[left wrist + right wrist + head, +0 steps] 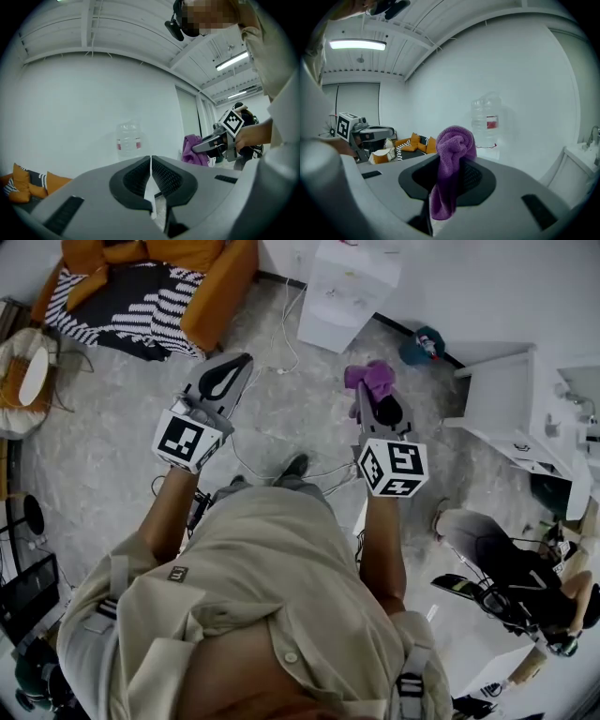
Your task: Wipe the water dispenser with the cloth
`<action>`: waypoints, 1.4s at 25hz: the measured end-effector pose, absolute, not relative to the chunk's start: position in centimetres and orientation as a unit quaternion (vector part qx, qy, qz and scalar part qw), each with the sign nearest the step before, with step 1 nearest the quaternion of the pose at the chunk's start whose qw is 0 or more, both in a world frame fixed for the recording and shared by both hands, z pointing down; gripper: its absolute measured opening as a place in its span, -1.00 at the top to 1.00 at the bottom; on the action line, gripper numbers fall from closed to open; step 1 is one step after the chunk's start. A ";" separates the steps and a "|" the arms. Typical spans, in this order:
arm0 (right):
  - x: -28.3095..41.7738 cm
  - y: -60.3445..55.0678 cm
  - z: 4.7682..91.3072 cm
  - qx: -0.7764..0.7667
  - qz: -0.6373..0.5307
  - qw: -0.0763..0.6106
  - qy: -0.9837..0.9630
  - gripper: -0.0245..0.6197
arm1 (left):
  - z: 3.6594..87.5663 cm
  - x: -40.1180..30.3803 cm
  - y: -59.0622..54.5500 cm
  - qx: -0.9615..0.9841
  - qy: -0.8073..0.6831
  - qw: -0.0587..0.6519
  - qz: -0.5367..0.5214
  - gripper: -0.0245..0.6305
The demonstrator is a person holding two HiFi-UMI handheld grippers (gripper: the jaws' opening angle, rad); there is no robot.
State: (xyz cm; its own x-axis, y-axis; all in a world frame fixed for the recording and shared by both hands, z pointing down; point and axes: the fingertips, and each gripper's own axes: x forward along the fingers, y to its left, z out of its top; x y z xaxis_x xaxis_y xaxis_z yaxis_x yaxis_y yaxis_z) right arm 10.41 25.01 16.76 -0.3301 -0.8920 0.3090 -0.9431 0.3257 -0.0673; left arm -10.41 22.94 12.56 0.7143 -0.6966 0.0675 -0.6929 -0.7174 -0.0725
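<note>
The purple cloth [454, 140] is pinched between the fingers of the right gripper [451, 165], bunched up past their tips. The white water dispenser [342, 287] stands well ahead of those fingertips, apart from the cloth. The left gripper [151, 164] has its fingers pressed together, empty.

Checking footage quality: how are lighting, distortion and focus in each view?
Head view: even light, sharp, fisheye-bent edges. Left gripper view: dark vignette, water bottle washed out against white wall. Right gripper view: ceiling lamp glares; purple cloth sharp.
</note>
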 end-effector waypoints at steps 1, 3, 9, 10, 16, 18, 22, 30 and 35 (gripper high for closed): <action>11.2 24.3 16.8 0.566 0.119 0.106 -0.809 0.62 | 12.5 -9.7 22.5 -0.924 0.379 0.024 -0.047 0.85; 12.5 23.1 17.0 0.560 0.121 0.100 -0.814 0.62 | 12.3 -8.5 21.6 -0.920 0.387 0.026 -0.056 0.85; 14.4 20.6 18.0 0.546 0.126 0.099 -0.822 0.62 | 12.5 -6.4 20.0 -0.915 0.395 0.028 -0.078 0.85; 14.6 20.2 18.2 0.547 0.128 0.098 -0.822 0.62 | 12.6 -6.1 19.8 -0.915 0.394 0.023 -0.081 0.85; 16.3 17.9 19.1 0.559 0.145 0.099 -0.810 0.62 | 13.8 -3.6 16.2 -0.923 0.372 -0.003 -0.096 0.85; 17.0 17.3 19.5 0.572 0.145 0.104 -0.801 0.62 | 14.3 -2.5 14.6 -0.931 0.353 -0.001 -0.089 0.85; 18.3 15.9 19.2 0.605 0.142 0.115 -0.775 0.62 | 13.5 0.3 10.7 -0.951 0.306 0.016 -0.045 0.85; 19.2 13.2 18.0 0.650 0.125 0.137 -0.737 0.62 | 13.0 3.2 4.7 -0.970 0.242 0.022 -0.011 0.85; 19.6 12.0 17.2 0.672 0.122 0.155 -0.714 0.62 | 12.7 4.6 2.0 -0.978 0.208 0.012 0.010 0.85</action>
State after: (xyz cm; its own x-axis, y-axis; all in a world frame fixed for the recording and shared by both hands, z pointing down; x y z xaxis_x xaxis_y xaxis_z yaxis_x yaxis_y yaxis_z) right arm 19.64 11.99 17.18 -0.0491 -0.9215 0.3851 -0.9971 0.0674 0.0342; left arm 4.62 2.05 12.72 0.9131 -0.4070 -0.0252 -0.4075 -0.9130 -0.0191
